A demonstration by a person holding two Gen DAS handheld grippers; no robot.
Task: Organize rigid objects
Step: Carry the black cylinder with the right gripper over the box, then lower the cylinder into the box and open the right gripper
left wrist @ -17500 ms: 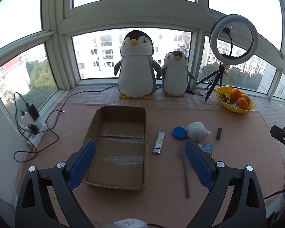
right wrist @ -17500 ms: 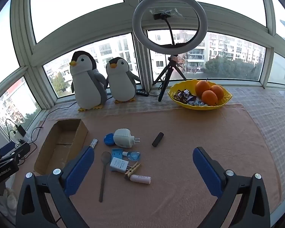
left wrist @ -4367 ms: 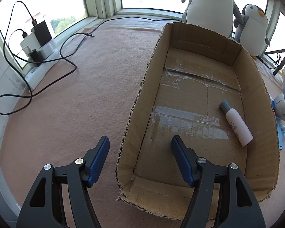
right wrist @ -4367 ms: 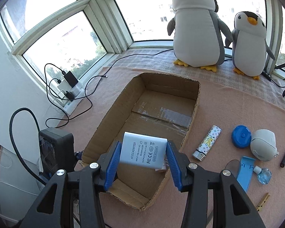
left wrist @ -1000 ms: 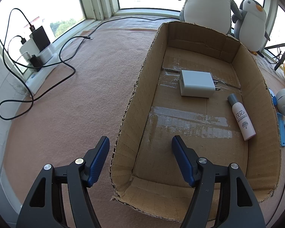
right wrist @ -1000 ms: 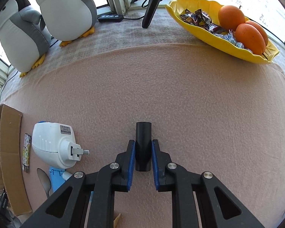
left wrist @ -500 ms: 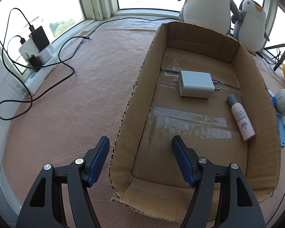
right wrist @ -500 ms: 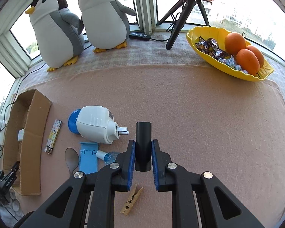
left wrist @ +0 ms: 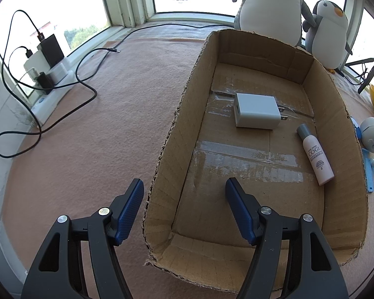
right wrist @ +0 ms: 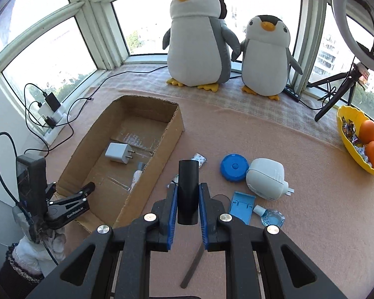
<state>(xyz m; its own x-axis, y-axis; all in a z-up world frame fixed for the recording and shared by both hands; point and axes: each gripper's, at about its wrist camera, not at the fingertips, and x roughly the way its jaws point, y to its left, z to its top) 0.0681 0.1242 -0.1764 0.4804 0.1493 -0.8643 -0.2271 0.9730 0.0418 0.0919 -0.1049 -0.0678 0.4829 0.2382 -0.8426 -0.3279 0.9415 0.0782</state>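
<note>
A cardboard box (left wrist: 179, 114) (right wrist: 173, 134) lies open on the pink cloth. A white charger (left wrist: 256, 111) (right wrist: 117, 153) and a pink bottle (left wrist: 316, 159) (right wrist: 137, 175) lie inside it. My left gripper (left wrist: 184, 199) is open and straddles the box's near left wall. It also shows in the right wrist view (right wrist: 72, 195). My right gripper (right wrist: 187, 206) is shut on a black cylinder (right wrist: 187, 191) and holds it in the air just right of the box. On the cloth lie a blue lid (right wrist: 233, 167), a white plug-in device (right wrist: 265, 179), a blue holder (right wrist: 241, 206) and a small glass bottle (right wrist: 271, 216).
Two plush penguins (right wrist: 199, 37) stand at the window behind the box. A yellow bowl (right wrist: 349, 134) of oranges and a ring light on a tripod (right wrist: 336, 94) are at the right. A power strip (left wrist: 49, 74) with black cables lies left of the box. A spoon handle (right wrist: 194, 266) lies under my right gripper.
My right gripper has lifted the black cylinder and carried it left toward the box. The left gripper and the box have hardly moved.
</note>
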